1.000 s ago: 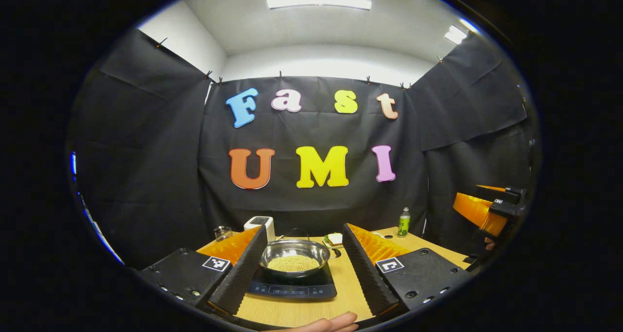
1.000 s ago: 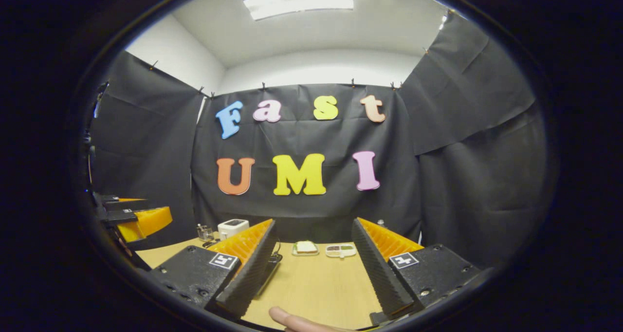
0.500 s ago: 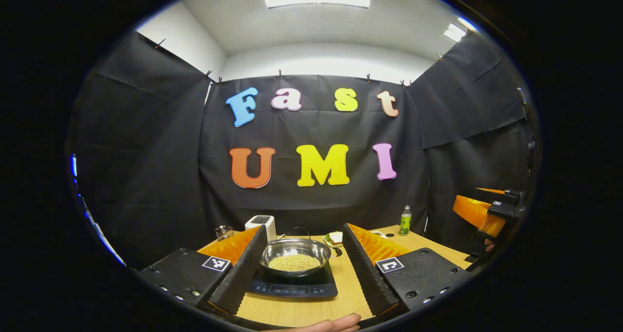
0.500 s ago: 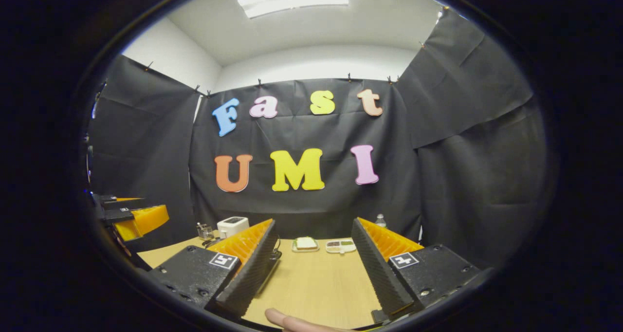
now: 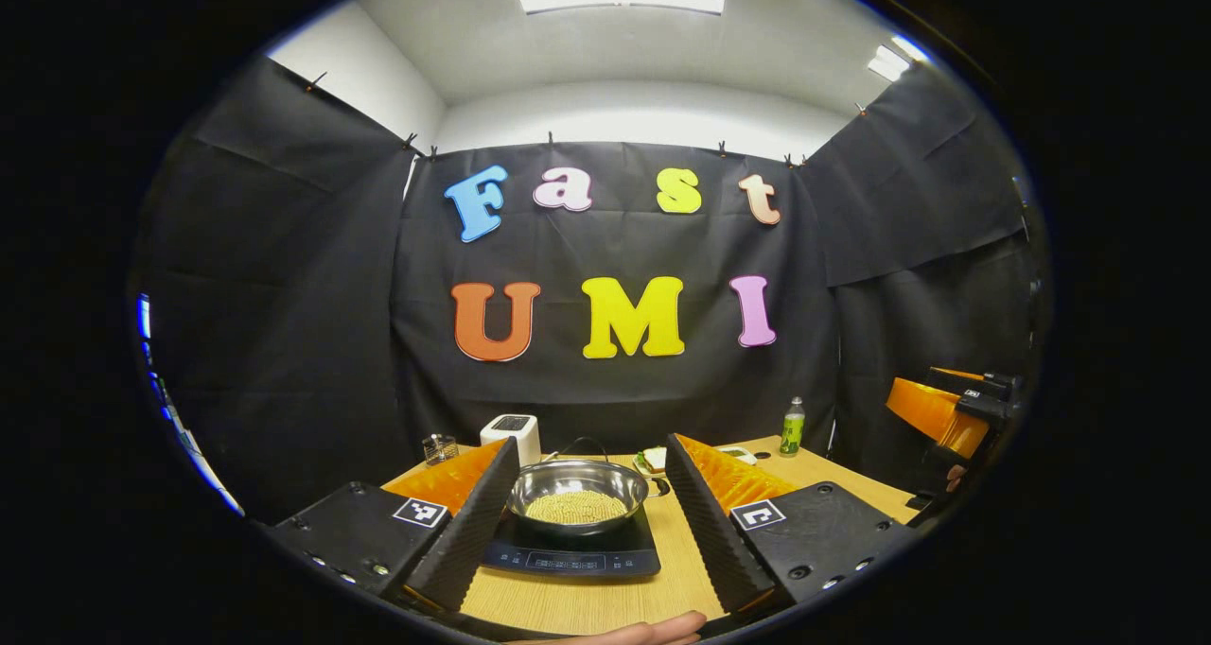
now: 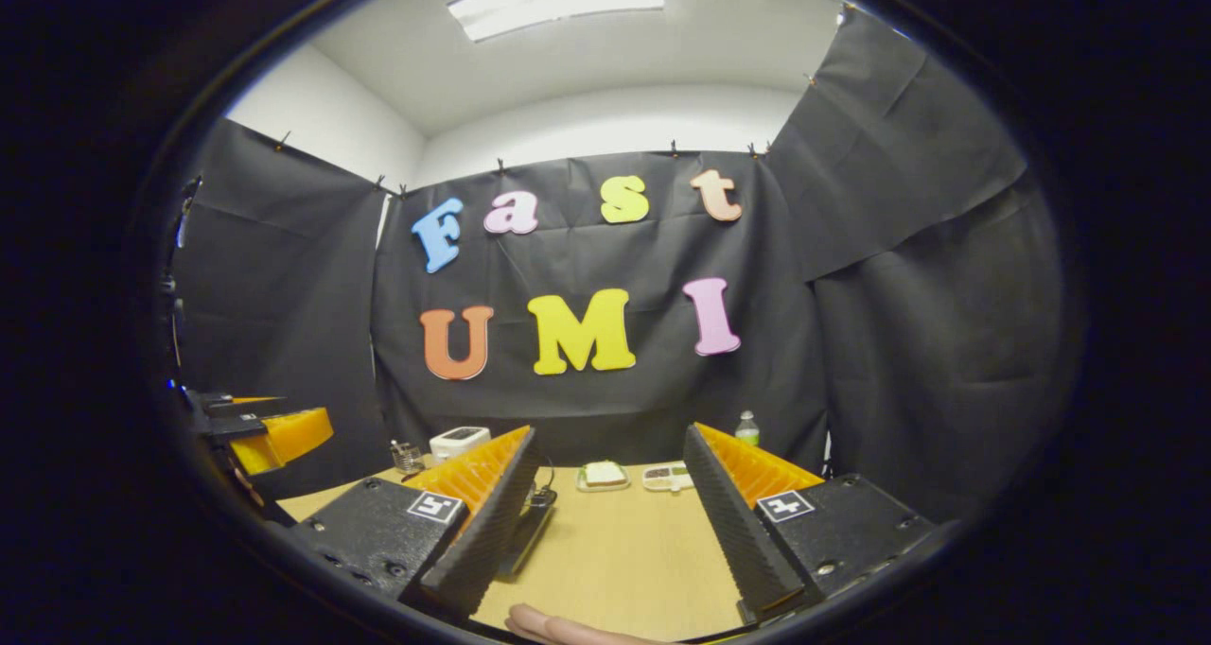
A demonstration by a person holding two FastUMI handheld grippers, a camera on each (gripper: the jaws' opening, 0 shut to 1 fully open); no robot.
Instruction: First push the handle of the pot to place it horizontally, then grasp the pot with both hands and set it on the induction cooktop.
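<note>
**Steel pot seated on the cooktop, both grippers released**

Your left gripper (image 5: pixel 582 508) is spread wide and grips nothing; the pot (image 5: pixel 576 496) sits between its fingers farther off, apart from both. Your right gripper (image 6: pixel 605 513) is equally wide over bare wooden table (image 6: pixel 615 560), touching nothing. The pot rests on the induction cooktop (image 5: pixel 570 555) and holds a layer of small yellowish grains. Behind it stand a white appliance (image 5: pixel 512 434) and a green bottle (image 5: pixel 792 428).
</note>
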